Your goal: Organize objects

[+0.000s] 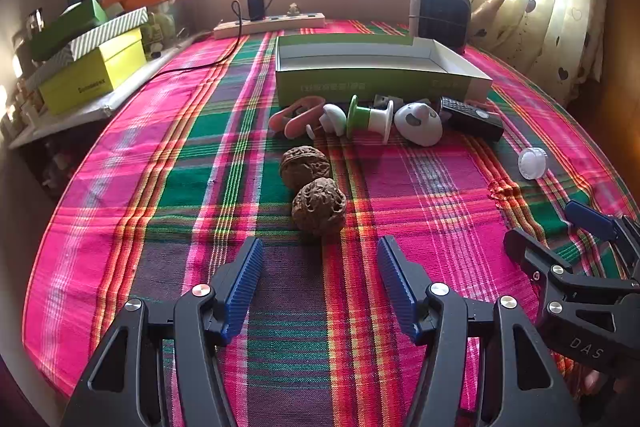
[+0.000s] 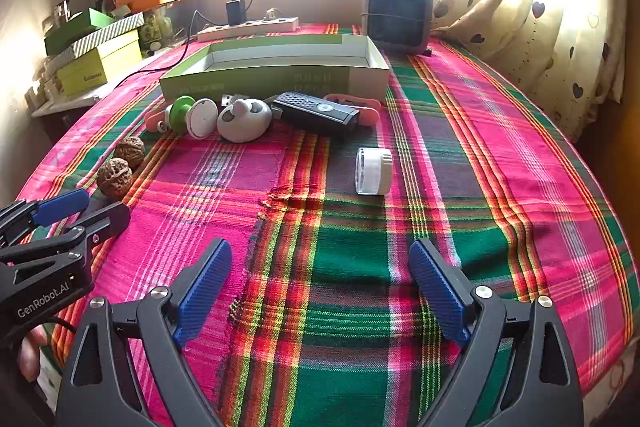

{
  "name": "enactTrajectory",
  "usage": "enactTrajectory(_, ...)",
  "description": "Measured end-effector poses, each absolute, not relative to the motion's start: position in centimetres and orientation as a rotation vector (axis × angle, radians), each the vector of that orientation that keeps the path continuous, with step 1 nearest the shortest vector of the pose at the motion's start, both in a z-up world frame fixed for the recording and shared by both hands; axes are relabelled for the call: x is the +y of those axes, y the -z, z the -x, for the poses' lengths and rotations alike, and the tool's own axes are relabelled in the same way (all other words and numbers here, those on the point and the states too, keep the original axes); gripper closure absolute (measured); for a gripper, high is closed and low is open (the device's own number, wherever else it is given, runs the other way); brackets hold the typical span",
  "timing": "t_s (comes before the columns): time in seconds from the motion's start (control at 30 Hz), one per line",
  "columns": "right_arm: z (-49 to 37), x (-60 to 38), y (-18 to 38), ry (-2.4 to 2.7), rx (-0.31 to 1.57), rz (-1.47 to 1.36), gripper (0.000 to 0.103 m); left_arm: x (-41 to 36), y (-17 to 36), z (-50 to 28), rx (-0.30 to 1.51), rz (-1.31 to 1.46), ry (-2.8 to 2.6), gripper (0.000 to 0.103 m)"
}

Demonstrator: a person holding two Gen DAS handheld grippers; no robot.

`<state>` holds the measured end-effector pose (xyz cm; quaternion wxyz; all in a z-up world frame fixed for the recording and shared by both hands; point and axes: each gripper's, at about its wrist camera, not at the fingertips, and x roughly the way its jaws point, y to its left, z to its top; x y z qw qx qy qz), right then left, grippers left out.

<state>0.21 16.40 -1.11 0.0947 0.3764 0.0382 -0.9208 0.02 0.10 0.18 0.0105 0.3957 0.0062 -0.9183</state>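
Before the green box (image 2: 276, 83), the black remote (image 2: 316, 113) lies crosswise.

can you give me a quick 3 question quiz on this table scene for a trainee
1. True or false: the green box already holds the two walnuts.
2. Which thing lies alone on the cloth, apart from the row in front of the box? A) black remote B) white jar C) green and white spool
3. Fill in: both the left gripper and the right gripper are ____ and hold nothing.

Key: 1 false, the box looks empty and the walnuts sit on the cloth; 2 B; 3 open.
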Motion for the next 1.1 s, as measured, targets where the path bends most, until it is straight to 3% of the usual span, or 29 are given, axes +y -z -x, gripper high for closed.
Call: enactTrajectory(1.1, -0.28, 16.10, 1.14, 2.734, 0.117, -1.115, 0.012, 0.04, -0.12, -0.10, 0.017, -1.227, 2.872, 0.045)
